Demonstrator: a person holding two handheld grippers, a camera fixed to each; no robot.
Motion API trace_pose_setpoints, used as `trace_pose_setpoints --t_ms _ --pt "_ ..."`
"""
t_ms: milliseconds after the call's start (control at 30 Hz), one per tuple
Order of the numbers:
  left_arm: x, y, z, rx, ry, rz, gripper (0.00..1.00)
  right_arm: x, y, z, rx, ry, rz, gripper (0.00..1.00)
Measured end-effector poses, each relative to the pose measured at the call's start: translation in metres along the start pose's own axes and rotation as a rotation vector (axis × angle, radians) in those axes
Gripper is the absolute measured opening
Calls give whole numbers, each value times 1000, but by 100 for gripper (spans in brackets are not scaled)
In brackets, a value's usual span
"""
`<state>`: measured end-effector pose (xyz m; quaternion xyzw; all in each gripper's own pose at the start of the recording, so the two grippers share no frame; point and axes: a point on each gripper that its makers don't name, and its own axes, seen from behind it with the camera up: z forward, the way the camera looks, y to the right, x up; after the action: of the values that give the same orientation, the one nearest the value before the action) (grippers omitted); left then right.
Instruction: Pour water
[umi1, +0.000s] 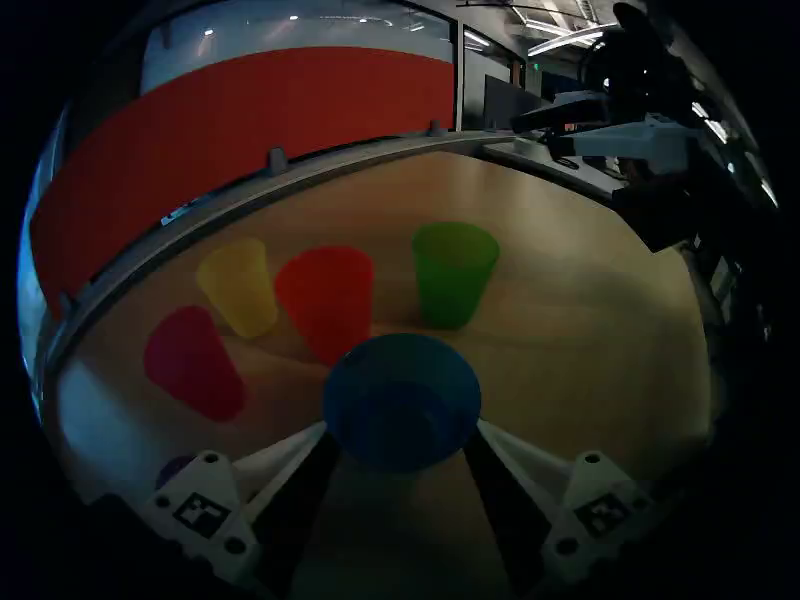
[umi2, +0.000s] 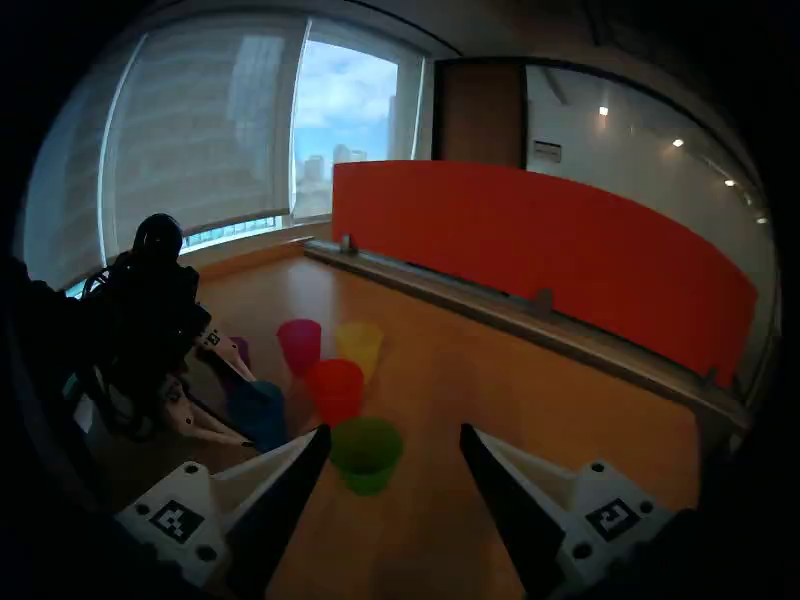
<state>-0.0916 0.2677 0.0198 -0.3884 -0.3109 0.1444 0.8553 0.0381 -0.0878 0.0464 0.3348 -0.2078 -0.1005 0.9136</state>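
Five cups in play on the table (umi1: 560, 330). Left hand-held gripper (umi1: 401, 427) is closed on the blue cup (umi1: 402, 395), one finger pressed to each side, cup upright. Cannot tell whether it holds water, nor whether it rests on the table or is lifted. From the blue cup: red cup (umi1: 328, 300) at 11 o'clock and close, yellow cup (umi1: 240, 285) at 10, pink cup (umi1: 192, 362) at 9, green cup (umi1: 455, 272) at 1. Right hand-held gripper (umi2: 395, 432) is open with fingers wide, held level, nothing gripped. The green cup sits just ahead at 12 o'clock, nearer the 9 o'clock finger.

Risks, as judged:
- The thin cup wall may buckle under the squeeze, so the cup could slip or slop.
- The receiving cups stand close together. A tilt could knock the red cup or send water between rims.
- The green cup is unheld. The stream's push, or a nudge from the open right fingers, could tip it
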Motion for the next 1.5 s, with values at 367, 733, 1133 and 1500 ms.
trace_pose_setpoints --t_ms 367,733,1133,1500 --pt "0 2 -8 -15 0 -12 81 -3 -1 1 2 -6 3 100" --pt "25 6 -33 -9 92 8 81 -5 -5 4 9 -8 7 100" --pt "52 -1 -66 37 203 6 81 -7 -11 7 15 -16 5 100" --pt "79 -10 -101 80 311 12 81 -19 -14 15 19 -38 18 100"
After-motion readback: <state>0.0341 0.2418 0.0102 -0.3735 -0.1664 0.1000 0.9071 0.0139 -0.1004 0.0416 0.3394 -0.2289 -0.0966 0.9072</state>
